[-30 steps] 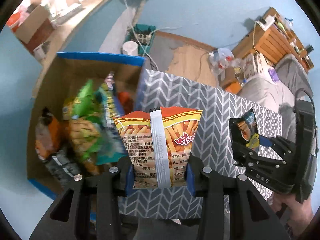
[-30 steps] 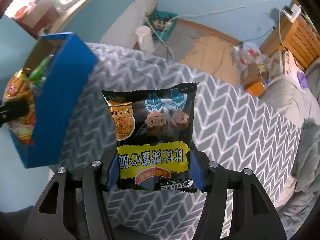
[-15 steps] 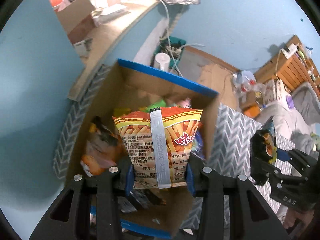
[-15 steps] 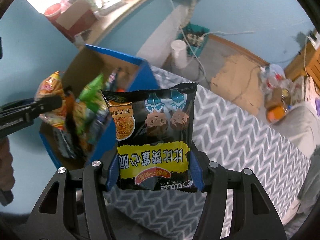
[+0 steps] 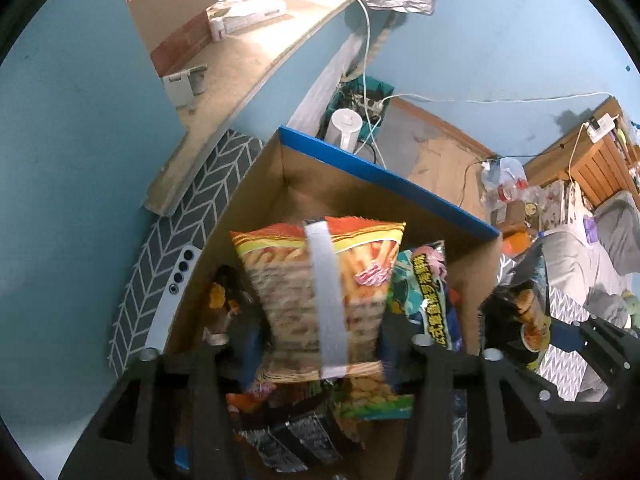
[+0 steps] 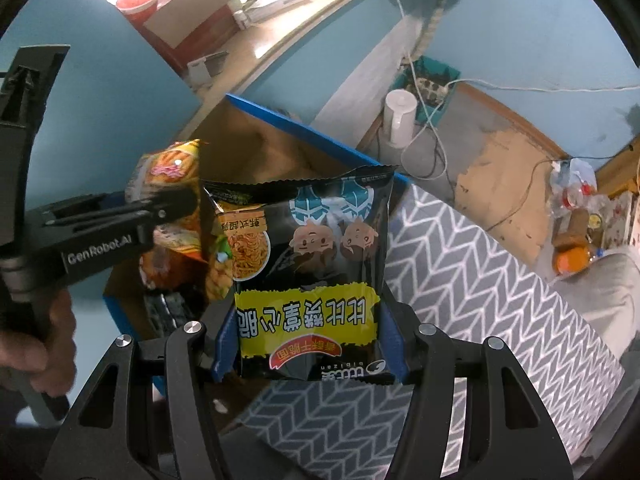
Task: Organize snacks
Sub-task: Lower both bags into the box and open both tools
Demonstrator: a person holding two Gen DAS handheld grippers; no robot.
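Cardboard box with blue rim on the chevron-patterned counter, packed with snack packets. Left tongs pinching an orange chip bag, held above the box's packets. Right tongs pinching a black noodle packet, just beside the box, over the counter.
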